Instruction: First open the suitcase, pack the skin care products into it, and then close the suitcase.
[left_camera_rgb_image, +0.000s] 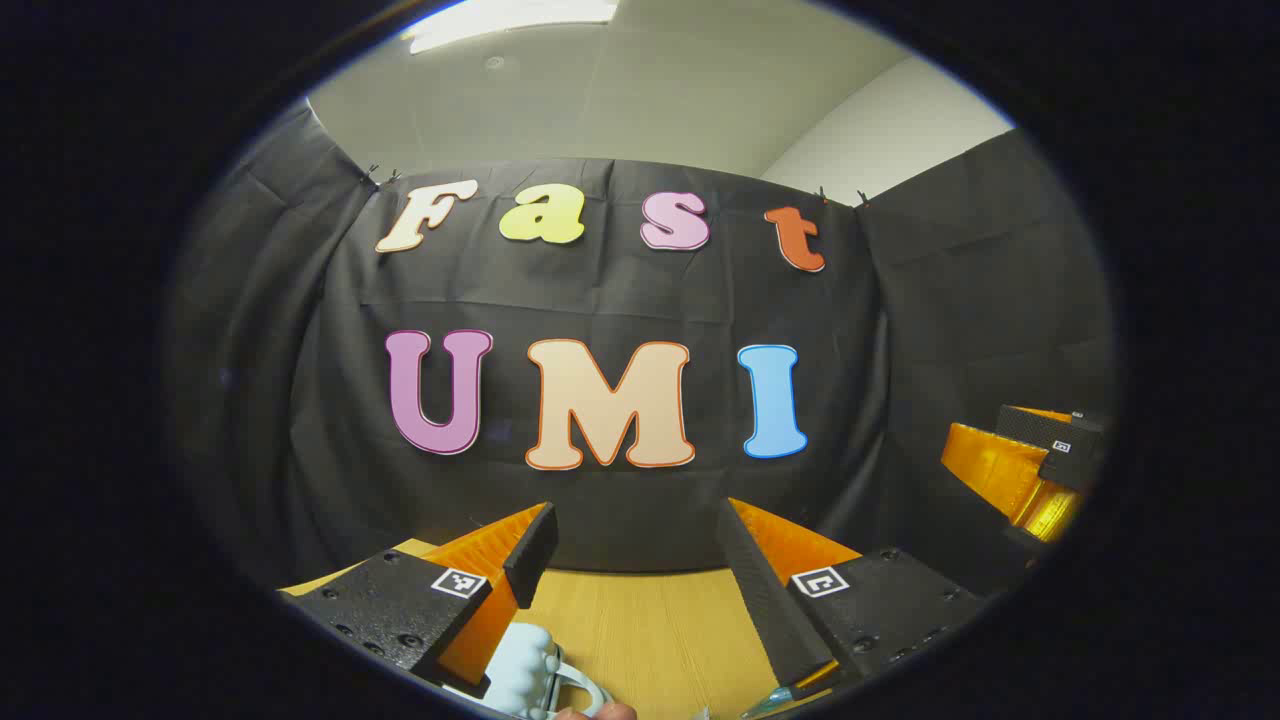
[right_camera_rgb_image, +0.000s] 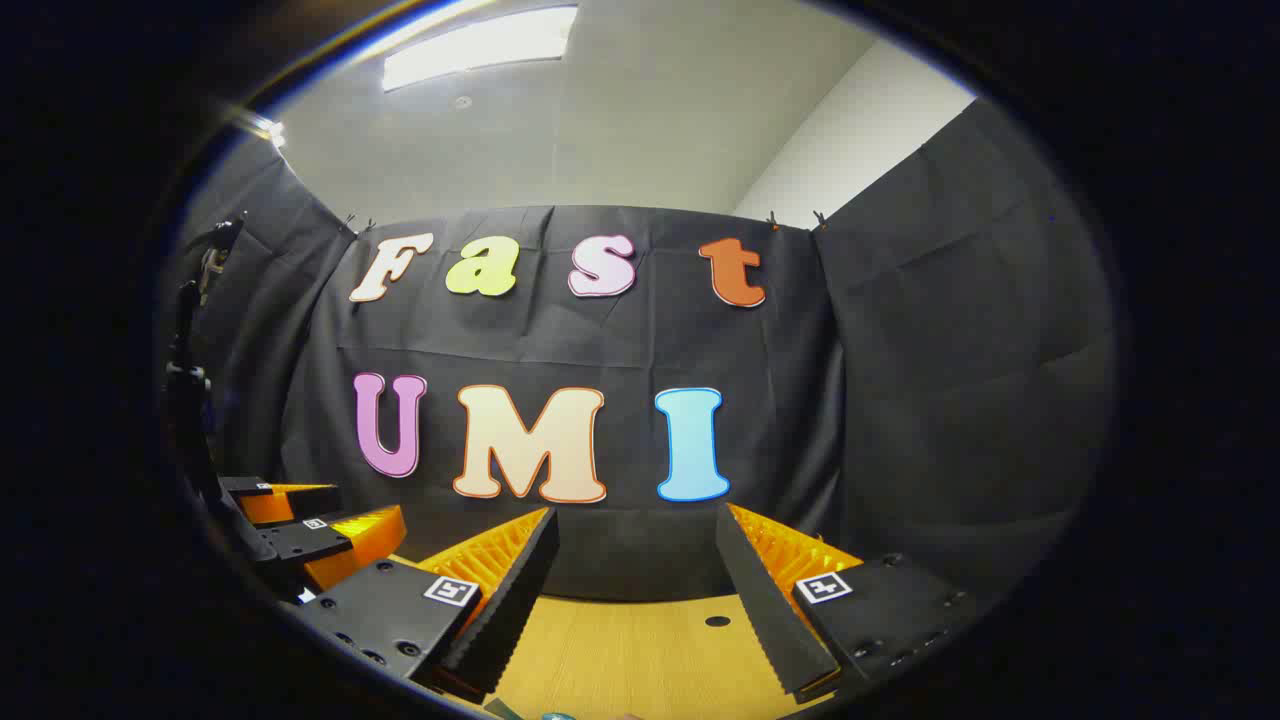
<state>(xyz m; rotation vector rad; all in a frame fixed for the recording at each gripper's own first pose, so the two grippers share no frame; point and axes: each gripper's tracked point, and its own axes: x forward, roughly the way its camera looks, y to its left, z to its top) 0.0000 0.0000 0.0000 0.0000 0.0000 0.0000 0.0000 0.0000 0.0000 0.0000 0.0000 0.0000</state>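
Above wooden table | left gripper jaws wide, empty, pale-blue item below | right gripper jaws wide, empty

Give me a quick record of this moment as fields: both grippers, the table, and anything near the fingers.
left gripper: open, raised, facing the booth wall
right gripper: open, raised, facing the booth wall
table: wooden, below both grippers
pale ridged object: at the bottom edge of the left gripper view, untouched; identity unclear
held items: none

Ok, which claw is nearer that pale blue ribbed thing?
Left. The pale blue thing lies just under the left claw, by one finger; the right claw hangs off to the side, farther away.
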